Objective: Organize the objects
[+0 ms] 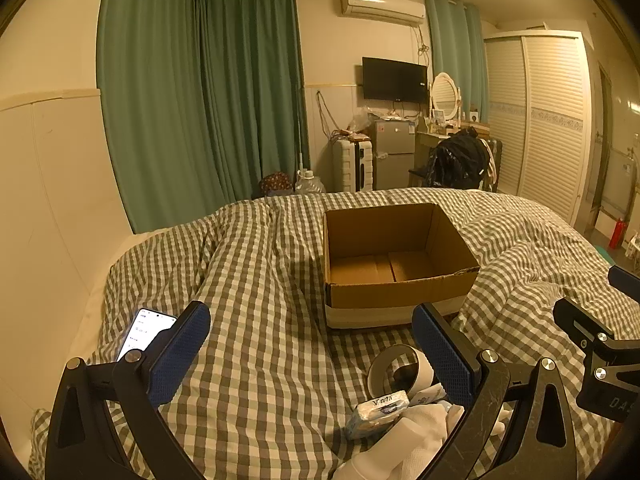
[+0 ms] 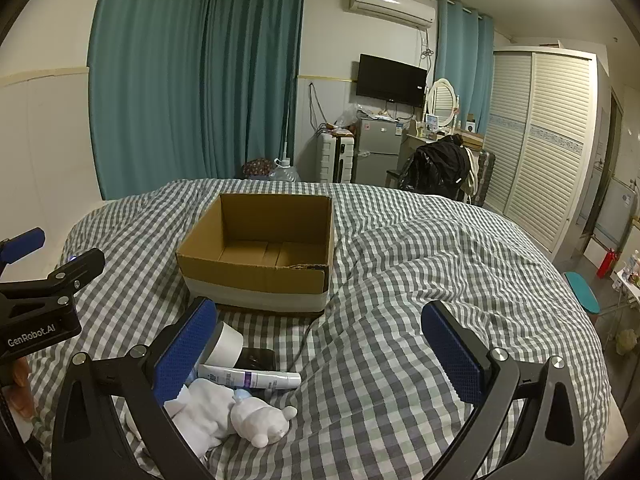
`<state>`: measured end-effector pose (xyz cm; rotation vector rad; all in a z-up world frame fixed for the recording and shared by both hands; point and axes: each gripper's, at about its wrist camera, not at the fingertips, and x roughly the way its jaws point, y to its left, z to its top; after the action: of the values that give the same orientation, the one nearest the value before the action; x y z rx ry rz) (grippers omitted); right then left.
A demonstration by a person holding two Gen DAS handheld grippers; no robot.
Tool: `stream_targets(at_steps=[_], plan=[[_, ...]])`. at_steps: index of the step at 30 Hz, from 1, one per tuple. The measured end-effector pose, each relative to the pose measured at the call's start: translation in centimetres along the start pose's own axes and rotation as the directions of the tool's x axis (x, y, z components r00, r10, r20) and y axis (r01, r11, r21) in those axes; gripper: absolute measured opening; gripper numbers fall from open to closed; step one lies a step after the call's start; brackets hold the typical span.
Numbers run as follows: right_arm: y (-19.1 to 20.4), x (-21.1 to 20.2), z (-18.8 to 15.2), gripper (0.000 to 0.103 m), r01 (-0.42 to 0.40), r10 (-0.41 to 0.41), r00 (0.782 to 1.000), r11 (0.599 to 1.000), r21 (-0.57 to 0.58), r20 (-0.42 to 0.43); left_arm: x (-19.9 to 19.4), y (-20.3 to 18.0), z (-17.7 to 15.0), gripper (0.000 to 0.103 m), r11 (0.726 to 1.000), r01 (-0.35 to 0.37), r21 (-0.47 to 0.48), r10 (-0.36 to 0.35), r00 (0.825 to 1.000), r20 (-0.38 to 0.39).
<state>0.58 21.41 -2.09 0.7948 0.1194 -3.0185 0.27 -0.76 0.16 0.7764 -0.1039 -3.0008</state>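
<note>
An open, empty cardboard box (image 1: 396,256) (image 2: 260,252) sits on the checked bed cover. In front of it lies a small pile: a white cup-like cylinder (image 1: 400,368) (image 2: 226,344), a tissue pack (image 1: 378,414), white cloth (image 1: 416,436) (image 2: 200,412), a white tube (image 2: 248,378), a dark item (image 2: 258,358) and a white toy figure (image 2: 262,420). My left gripper (image 1: 312,356) is open, with the pile by its right finger. My right gripper (image 2: 320,356) is open, with the pile by its left finger. Both are empty.
A lit phone (image 1: 144,332) lies on the cover at the left. The bed (image 2: 420,280) runs to a wall on the left. Beyond it stand curtains, a fridge (image 2: 378,156), a chair with a black jacket (image 2: 438,168) and a wardrobe (image 2: 548,140).
</note>
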Motion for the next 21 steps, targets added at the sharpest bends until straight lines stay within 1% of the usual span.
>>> stream_targets(at_steps=[21], plan=[[0.36, 0.17, -0.10, 0.103, -0.002, 0.002, 1.000, 1.000, -0.006, -0.005, 0.00, -0.09, -0.15, 0.103, 1.000, -0.002, 0.000, 0.002, 1.000, -0.004]])
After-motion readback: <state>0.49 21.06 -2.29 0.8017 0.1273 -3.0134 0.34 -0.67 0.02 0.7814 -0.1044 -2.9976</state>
